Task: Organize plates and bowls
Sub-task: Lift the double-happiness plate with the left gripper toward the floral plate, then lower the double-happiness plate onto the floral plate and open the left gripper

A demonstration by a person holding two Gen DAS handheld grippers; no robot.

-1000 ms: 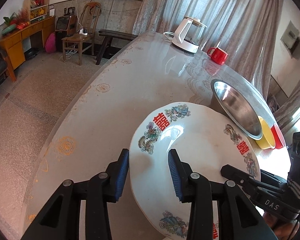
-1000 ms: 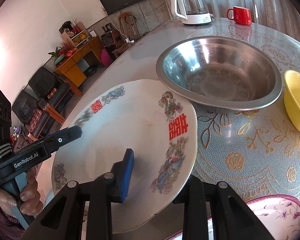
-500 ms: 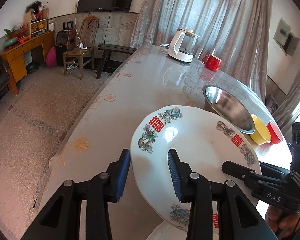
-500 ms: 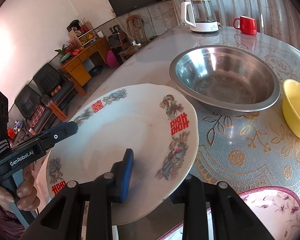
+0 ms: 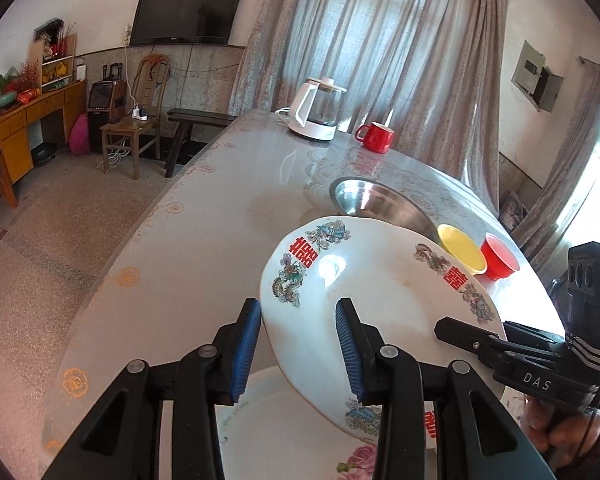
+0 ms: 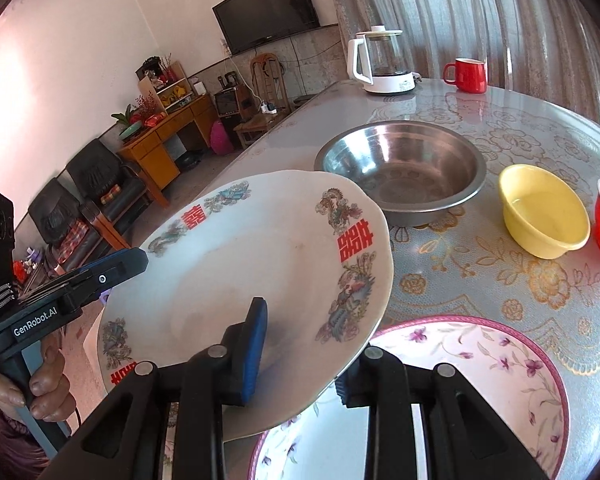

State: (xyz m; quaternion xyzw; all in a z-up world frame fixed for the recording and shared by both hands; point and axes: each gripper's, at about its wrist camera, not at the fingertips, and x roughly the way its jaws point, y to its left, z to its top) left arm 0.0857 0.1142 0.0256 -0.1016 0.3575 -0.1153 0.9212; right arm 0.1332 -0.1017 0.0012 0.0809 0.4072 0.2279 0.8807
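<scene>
Fingers of both grippers (image 5: 298, 344) (image 6: 300, 354) still clamp the dragon plate (image 6: 252, 280), now lifted over the floral plate (image 6: 480, 364).

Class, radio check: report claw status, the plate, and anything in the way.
Both claws shut on white dragon plate, left claw, right claw. Plate tilted, off the table. Pink-rimmed floral plate directly beneath; steel bowl just beyond.
</scene>
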